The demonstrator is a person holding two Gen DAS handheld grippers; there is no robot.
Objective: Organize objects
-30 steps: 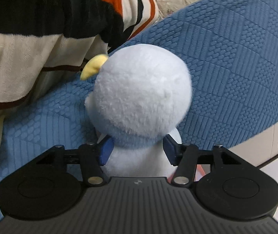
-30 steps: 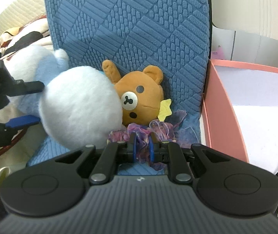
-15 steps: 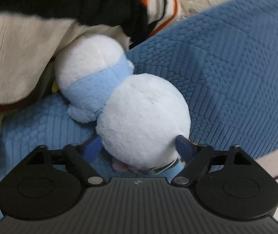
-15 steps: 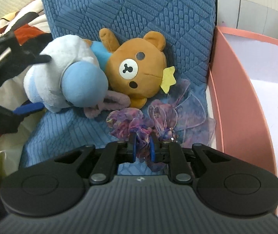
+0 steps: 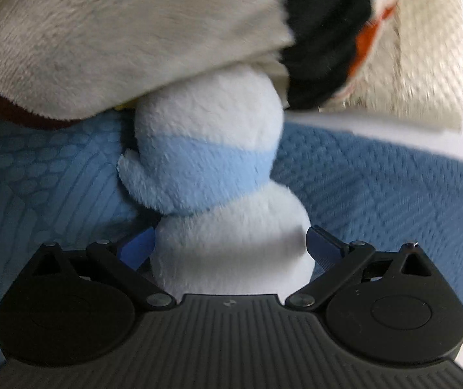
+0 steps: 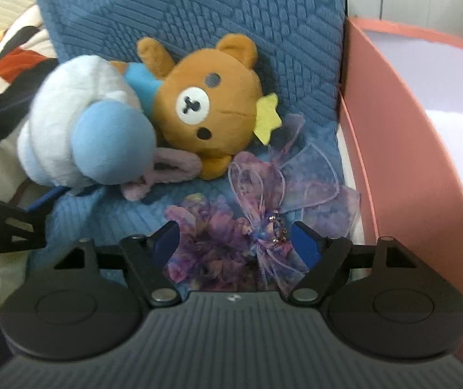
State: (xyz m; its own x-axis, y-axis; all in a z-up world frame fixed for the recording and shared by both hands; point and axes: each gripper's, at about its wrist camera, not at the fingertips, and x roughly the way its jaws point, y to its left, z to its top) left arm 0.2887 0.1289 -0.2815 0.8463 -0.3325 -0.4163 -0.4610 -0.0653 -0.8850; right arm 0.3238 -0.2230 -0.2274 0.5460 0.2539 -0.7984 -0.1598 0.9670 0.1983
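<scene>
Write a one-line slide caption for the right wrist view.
Open right gripper straddles a purple organza bow on the blue cushion, beside a brown bear plush and pink box.

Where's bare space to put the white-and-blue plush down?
Bare blue cushion lies above the bear plush. The pink box beside it shows open floor. It is crowded around the bear, the white-and-blue plush and the purple organza bow.

A white-and-blue plush penguin lies toppled against a brown bear plush, with a purple organza bow just below the bear.
</scene>
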